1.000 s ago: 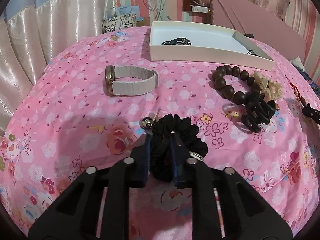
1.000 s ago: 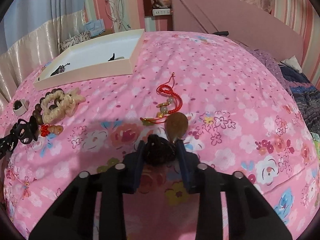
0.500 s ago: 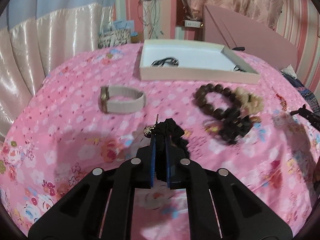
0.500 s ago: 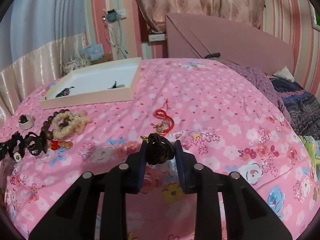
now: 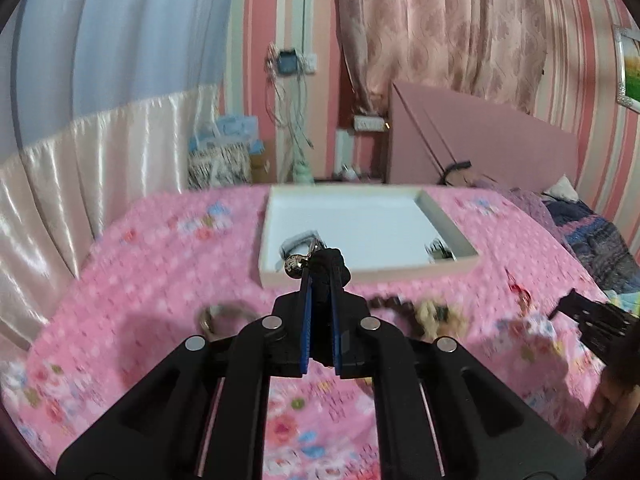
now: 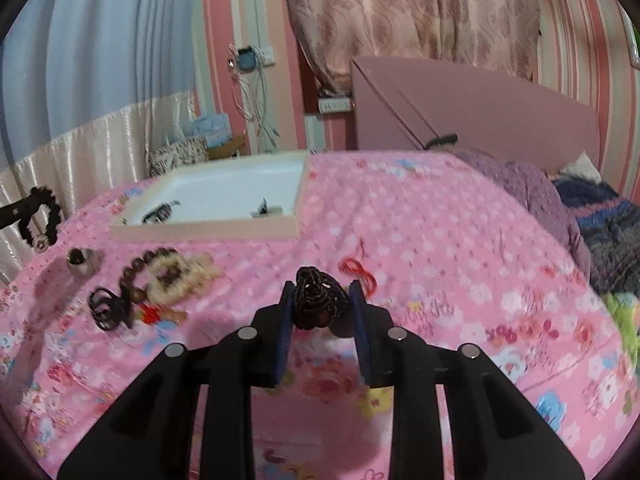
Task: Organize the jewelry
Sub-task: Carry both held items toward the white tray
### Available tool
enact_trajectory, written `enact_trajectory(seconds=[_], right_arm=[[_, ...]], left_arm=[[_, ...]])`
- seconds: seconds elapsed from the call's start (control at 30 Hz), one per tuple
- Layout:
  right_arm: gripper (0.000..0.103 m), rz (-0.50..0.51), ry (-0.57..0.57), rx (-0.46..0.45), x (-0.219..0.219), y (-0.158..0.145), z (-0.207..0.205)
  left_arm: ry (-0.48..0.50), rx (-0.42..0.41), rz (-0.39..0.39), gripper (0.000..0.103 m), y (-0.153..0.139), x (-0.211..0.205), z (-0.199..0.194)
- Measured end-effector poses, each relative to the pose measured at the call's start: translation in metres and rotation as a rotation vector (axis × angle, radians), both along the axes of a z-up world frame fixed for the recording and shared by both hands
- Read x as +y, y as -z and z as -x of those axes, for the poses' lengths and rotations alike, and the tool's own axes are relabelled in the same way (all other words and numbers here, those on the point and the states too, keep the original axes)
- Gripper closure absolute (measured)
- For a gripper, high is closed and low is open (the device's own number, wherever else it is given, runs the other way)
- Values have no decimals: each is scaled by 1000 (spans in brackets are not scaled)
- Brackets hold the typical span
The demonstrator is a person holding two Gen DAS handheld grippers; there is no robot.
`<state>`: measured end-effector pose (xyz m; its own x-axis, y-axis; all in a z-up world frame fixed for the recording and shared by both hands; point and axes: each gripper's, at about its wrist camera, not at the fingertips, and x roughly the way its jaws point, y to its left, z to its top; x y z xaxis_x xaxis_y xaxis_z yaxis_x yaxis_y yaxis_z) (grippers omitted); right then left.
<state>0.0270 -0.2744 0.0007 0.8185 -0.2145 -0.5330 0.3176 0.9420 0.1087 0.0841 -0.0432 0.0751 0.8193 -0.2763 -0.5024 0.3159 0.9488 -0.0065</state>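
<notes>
My left gripper (image 5: 320, 280) is shut on a black scrunchie (image 5: 330, 264) with a small metal charm (image 5: 294, 266), held in the air in front of the white tray (image 5: 360, 276). The right wrist view shows that scrunchie (image 6: 40, 216) hanging at the far left. My right gripper (image 6: 321, 292) is shut on a dark bundle of small beads (image 6: 316, 304), lifted above the pink floral bedspread (image 6: 440, 240). The white tray (image 6: 208, 232) lies farther back on the left, with two small dark pieces inside.
On the bedspread lie a beige-strapped watch (image 6: 82, 260), a brown bead bracelet (image 6: 136, 272), a cream hair piece (image 6: 180, 276), a black claw clip (image 6: 106, 308) and a red cord charm (image 6: 360, 272). A pink headboard (image 6: 480, 112) and dark bedding (image 6: 600, 220) stand at the right.
Both grippers have risen and tipped up. The left closed tighter on the scrunchie and lifted it off the bedspread. The right carried the bead bundle up from beside the red cord.
</notes>
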Motion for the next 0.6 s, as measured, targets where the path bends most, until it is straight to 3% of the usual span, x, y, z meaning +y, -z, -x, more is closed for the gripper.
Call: enact_trajectory(seconds=[0.23,0.6], right_arm=[[76,59,-37,-103,15,-50,-10],[76,98,-94,-140,16,-67,-12]], left_arm=[[-34,-35,-23,97,-15,-8,-20],[-32,-29,-49,97,-6,-43,-38]])
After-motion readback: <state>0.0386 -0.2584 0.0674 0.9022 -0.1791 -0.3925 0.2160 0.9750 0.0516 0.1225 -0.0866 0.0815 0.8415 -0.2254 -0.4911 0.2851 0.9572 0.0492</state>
